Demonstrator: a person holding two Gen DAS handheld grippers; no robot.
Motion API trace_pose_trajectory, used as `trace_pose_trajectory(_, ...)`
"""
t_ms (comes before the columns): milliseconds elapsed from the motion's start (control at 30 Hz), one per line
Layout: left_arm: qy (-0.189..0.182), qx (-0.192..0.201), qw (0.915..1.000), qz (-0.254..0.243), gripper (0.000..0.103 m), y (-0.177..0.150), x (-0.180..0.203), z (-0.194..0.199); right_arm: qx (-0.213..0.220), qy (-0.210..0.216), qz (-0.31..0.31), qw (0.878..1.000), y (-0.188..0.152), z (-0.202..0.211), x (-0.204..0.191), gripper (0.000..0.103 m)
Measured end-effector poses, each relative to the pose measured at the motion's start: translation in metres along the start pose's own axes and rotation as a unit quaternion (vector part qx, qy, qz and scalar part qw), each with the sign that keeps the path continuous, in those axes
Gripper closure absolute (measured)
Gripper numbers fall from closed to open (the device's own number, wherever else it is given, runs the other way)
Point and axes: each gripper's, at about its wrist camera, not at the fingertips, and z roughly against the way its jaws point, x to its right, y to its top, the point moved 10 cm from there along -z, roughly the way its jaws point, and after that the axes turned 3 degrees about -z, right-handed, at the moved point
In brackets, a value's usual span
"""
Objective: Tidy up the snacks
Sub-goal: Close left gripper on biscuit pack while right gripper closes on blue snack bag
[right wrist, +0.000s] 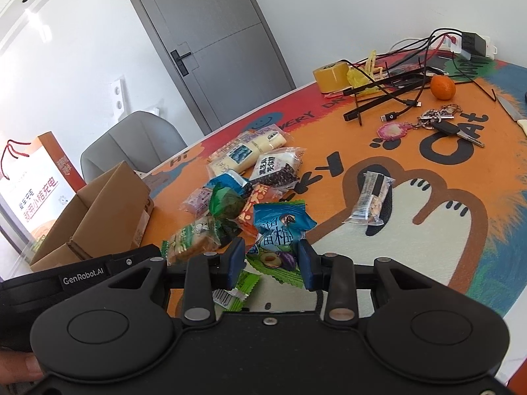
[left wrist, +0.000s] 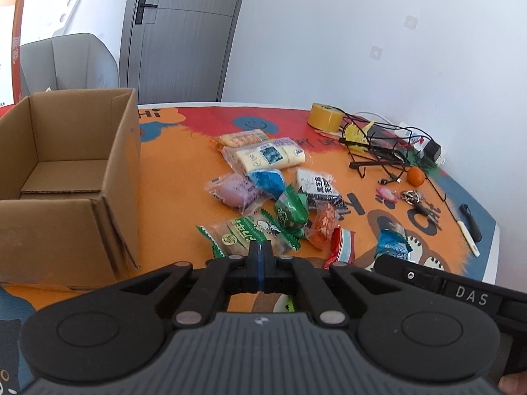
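Observation:
An open, empty cardboard box [left wrist: 66, 177] stands at the table's left; it also shows in the right wrist view [right wrist: 95, 217]. A pile of wrapped snacks [left wrist: 273, 191] lies mid-table. My left gripper [left wrist: 260, 256] is shut and empty, just above a green-and-white snack pack [left wrist: 247, 233]. My right gripper [right wrist: 271, 263] has its jaws on either side of a blue plum snack bag [right wrist: 280, 233]; the bag looks pinched and raised. The bag also shows in the left wrist view [left wrist: 393, 243]. A clear nut-bar wrapper [right wrist: 370, 200] lies alone to the right.
A yellow tape roll [left wrist: 324, 117], tangled black cables with a power strip [left wrist: 392, 148], an orange [right wrist: 443, 87], keys with a pink fob [right wrist: 438, 121] and a knife [left wrist: 467, 233] lie at the far right. A grey chair [right wrist: 131, 144] and a door are behind the table.

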Motion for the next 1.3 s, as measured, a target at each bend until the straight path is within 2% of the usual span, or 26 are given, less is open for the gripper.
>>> trace_pose_trajectory(100,0.010,-0.005,0.9999,-0.006,0.103,0.003,-0.002,-0.001,0.001,0.002,0.002,1.000,0.001,-0.001,-0.004,0.067)
trace_pose_trajectory(200,0.011,-0.006,0.9997,-0.019,0.094,0.005,-0.001,-0.006,0.000,0.002,0.004,1.000,0.001,-0.002,-0.005,0.067)
trace_pose_trajectory(233,0.014,-0.012,0.9994,-0.028,0.080,0.006,0.001,-0.009,0.000,0.001,0.005,1.000,0.001,-0.003,-0.005,0.067)
trace_pose_trajectory(267,0.018,-0.016,0.9991,-0.035,0.055,0.006,0.002,-0.013,0.000,0.000,0.004,1.000,0.002,-0.003,-0.004,0.067)
trace_pose_trajectory(300,0.023,-0.015,0.9989,-0.039,0.042,0.007,0.003,-0.015,0.000,-0.001,0.002,1.000,0.002,-0.004,-0.002,0.067)
trace_pose_trajectory(333,0.027,-0.007,0.9988,-0.039,0.024,0.008,0.003,-0.017,0.000,-0.003,0.000,1.000,0.003,-0.005,0.000,0.067)
trace_pose_trajectory(367,0.031,0.002,0.9987,-0.039,0.017,0.009,0.003,-0.018,0.000,-0.005,-0.002,1.000,0.003,-0.006,0.002,0.067)
trace_pose_trajectory(400,0.033,0.005,0.9986,-0.041,0.016,0.010,0.004,-0.021,0.000,-0.007,-0.004,1.000,0.004,-0.007,0.004,0.067)
trace_pose_trajectory(533,0.035,-0.025,0.9984,-0.037,0.016,0.006,0.005,-0.041,-0.001,-0.015,-0.014,1.000,0.005,-0.012,0.014,0.067)
trace_pose_trajectory(700,0.037,-0.036,0.9979,-0.039,0.015,0.004,0.012,-0.059,-0.002,-0.022,-0.022,1.000,0.007,-0.015,0.025,0.067)
trace_pose_trajectory(833,0.061,-0.043,0.9959,-0.053,0.011,-0.001,0.012,-0.070,-0.003,-0.023,-0.026,0.999,0.008,-0.016,0.030,0.067)
trace_pose_trajectory(1100,0.068,-0.053,0.9955,-0.038,0.012,-0.007,0.000,-0.079,-0.008,-0.019,-0.021,1.000,0.006,-0.023,0.029,0.067)
trace_pose_trajectory(1200,0.070,-0.047,0.9957,-0.037,0.031,-0.005,-0.002,-0.075,-0.011,-0.020,-0.019,1.000,0.004,-0.026,0.026,0.067)
trace_pose_trajectory(1233,0.065,-0.046,0.9962,-0.035,0.048,-0.004,-0.001,-0.074,-0.011,-0.021,-0.019,1.000,0.005,-0.026,0.026,0.067)
trace_pose_trajectory(1300,0.063,-0.049,0.9965,-0.025,0.054,-0.002,-0.004,-0.071,-0.008,-0.022,-0.018,1.000,0.006,-0.026,0.024,0.067)
